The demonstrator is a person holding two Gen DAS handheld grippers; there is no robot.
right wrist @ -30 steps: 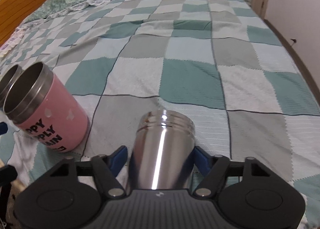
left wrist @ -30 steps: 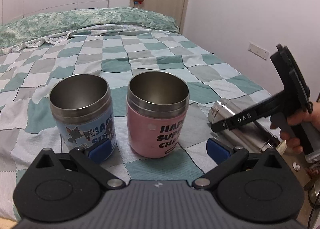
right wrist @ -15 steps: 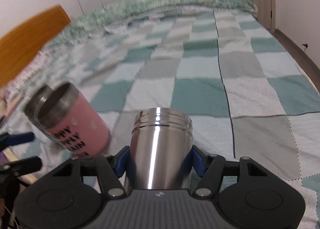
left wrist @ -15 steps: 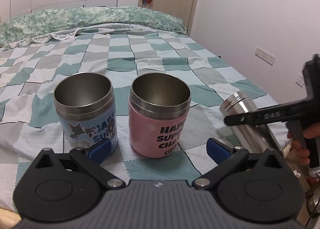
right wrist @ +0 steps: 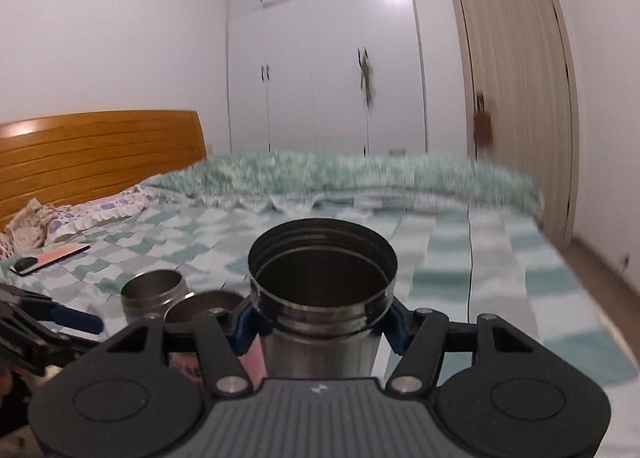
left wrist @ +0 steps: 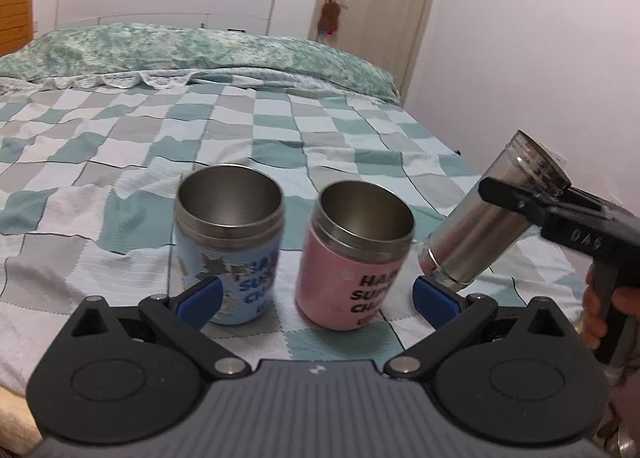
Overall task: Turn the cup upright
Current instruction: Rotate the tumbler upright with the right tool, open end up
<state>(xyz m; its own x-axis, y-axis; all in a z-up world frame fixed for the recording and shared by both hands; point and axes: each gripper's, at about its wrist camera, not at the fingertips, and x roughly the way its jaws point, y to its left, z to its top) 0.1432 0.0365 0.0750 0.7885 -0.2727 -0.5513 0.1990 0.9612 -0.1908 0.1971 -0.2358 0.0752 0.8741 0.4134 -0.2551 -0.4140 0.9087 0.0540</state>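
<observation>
Our right claw (right wrist: 320,328) grips the steel cup (right wrist: 322,298) aloft at three o'clock of the pink cup (left wrist: 354,258), tilted, mouth rising. Our left claw (left wrist: 316,298) gapes empty. Soft quilt (left wrist: 280,130) could tip it on landing, or it may knock the pink cup.
</observation>
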